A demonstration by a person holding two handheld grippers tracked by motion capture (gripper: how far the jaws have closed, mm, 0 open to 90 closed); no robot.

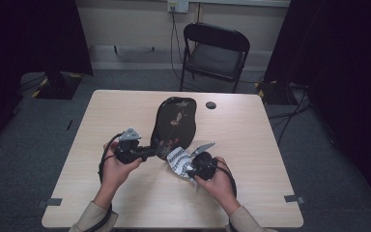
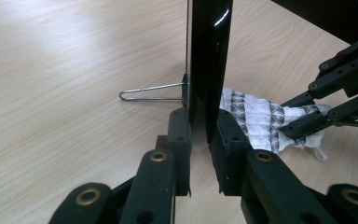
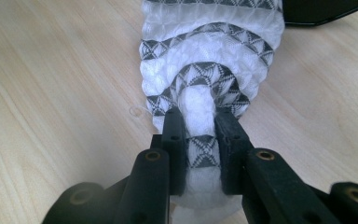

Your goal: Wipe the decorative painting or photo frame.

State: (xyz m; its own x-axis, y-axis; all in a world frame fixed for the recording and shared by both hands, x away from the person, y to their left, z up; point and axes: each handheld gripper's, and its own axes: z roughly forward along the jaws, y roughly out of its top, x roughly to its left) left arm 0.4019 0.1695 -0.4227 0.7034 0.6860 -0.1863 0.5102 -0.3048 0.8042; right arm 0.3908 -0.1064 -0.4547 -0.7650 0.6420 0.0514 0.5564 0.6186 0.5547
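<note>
A glossy black lacquer tray (image 1: 174, 126) with a small floral pattern stands tilted on the table middle. My left gripper (image 1: 147, 152) is shut on its near rim; in the left gripper view the tray's edge (image 2: 209, 60) rises between the pads (image 2: 179, 135), with a thin wire stand (image 2: 149, 92) behind it. A white cloth with grey triangle bands (image 1: 178, 160) lies just right of the tray. My right gripper (image 1: 189, 170) is shut on a bunched fold of the cloth (image 3: 200, 135). In the left gripper view the cloth (image 2: 261, 119) is held by the other gripper's fingers (image 2: 317, 119).
The light wooden table (image 1: 125, 198) has a round black cable hole (image 1: 211, 105) near its far edge. A black folding chair (image 1: 215, 53) stands beyond the table. Dark curtains hang on both sides.
</note>
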